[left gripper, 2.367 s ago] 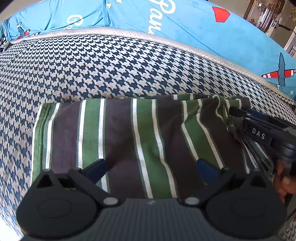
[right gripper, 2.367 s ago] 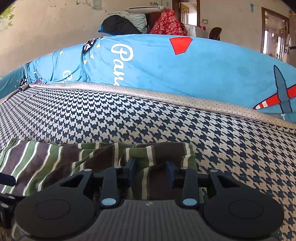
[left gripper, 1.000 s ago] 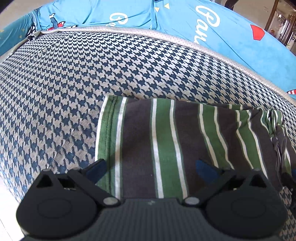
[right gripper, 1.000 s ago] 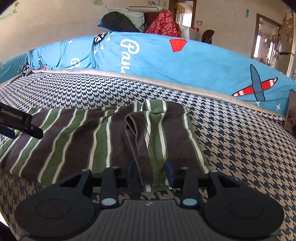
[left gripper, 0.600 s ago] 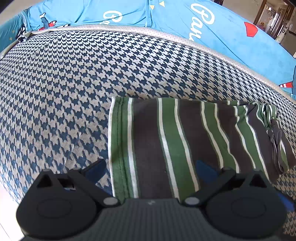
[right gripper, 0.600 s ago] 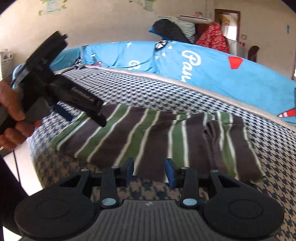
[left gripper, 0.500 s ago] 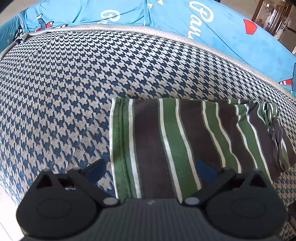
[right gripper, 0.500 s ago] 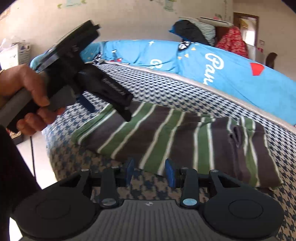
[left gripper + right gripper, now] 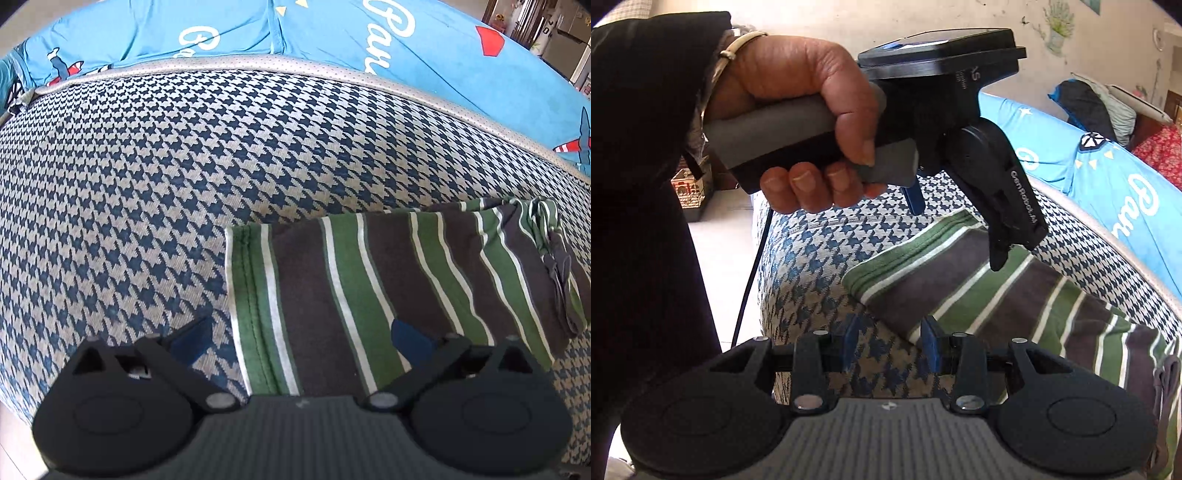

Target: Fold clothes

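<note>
The striped shirt (image 9: 388,295) is laid folded on the houndstooth mattress (image 9: 147,184), at 3 o'clock of centre. "GenRobot.AI" is printed on the left gripper (image 9: 955,225) — spread wide, nothing held. The right gripper (image 9: 888,347) is parted too, nothing clasped. "Pau" is read on the blue sheet (image 9: 424,48).

Striped garment (image 9: 388,288): soft knit cloth, matt, stitched hem seen along left edge. Houndstooth cover (image 9: 147,184): coarse woven cloth, matt, rough grain noted. Blue sheet (image 9: 424,48): smooth thin cloth, printed, faint sheen. Piping strip (image 9: 332,74): grey perforated trim, slight gloss. Left gripper (image 9: 301,338): black matt plastic, ribbed grey body, blue finger pads, small shiny metal pivots. Right gripper (image 9: 888,345): same matt black plastic, blue pads. Handle (image 9: 798,133) in left hand (image 9: 805,122): grey, matt, foam-like. Sleeve (image 9: 646,110): dark matt cloth.
</note>
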Motion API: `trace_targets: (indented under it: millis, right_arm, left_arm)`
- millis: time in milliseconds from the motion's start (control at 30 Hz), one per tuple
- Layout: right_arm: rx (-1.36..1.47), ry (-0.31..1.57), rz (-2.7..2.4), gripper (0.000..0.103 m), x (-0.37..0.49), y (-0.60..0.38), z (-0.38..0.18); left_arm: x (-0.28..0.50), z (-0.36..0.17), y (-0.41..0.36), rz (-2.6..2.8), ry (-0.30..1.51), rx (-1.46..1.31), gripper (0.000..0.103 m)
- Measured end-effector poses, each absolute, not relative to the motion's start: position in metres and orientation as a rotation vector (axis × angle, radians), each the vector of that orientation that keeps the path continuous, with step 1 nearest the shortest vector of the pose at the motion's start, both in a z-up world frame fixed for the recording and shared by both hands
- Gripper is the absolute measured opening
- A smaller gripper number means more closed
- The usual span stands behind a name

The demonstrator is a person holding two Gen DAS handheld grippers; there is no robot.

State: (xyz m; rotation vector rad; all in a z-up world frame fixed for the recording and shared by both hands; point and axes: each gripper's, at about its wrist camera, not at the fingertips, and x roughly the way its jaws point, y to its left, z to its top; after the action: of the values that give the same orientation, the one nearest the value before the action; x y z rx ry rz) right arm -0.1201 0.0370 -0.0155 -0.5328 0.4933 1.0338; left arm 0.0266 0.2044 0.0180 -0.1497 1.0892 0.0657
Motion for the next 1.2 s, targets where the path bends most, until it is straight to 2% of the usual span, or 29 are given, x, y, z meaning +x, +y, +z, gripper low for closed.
trace_targets:
  millis: [167, 433, 500, 533, 567, 633, 867, 1033, 1200]
  right_arm:
    - [-0.597, 0.462, 1.081, 0.036, -0.121, 0.055, -0.023]
    - [-0.744, 0.305, 1.058, 0.035, -0.132, 0.075, -0.044]
    - [-0.745, 0.293, 1.064, 0.029, -0.131, 0.076, -0.046]
    - [-0.73, 0.299, 1.065, 0.016, -0.129, 0.075, -0.045]
    - [-0.704, 0.311, 1.057, 0.008, -0.126, 0.074, -0.042]
    - [-0.652, 0.333, 1.042, 0.005, -0.12, 0.071, -0.036]
    - [-0.336, 0.503, 1.008, 0.005, -0.079, 0.046, -0.007]
    - [-0.143, 0.572, 0.971, 0.005, -0.054, 0.023, 0.005]
    - [-0.161, 0.572, 0.982, 0.006, -0.054, 0.02, 0.012]
  left_arm:
    - [0.032, 0.009, 0.217, 0.087, 1.114, -0.146, 0.103]
    - [0.038, 0.006, 0.231, 0.055, 1.132, -0.277, 0.103]
    - [0.037, 0.005, 0.234, 0.044, 1.142, -0.302, 0.103]
    - [0.037, 0.004, 0.236, 0.044, 1.143, -0.315, 0.103]
    - [0.037, 0.004, 0.238, 0.047, 1.142, -0.327, 0.103]
    - [0.036, 0.005, 0.244, 0.053, 1.141, -0.353, 0.103]
    - [0.027, 0.006, 0.254, 0.0, 1.146, -0.471, 0.103]
    - [0.019, 0.003, 0.227, -0.038, 1.144, -0.53, 0.103]
    - [-0.005, 0.004, 0.205, -0.052, 1.14, -0.556, 0.103]
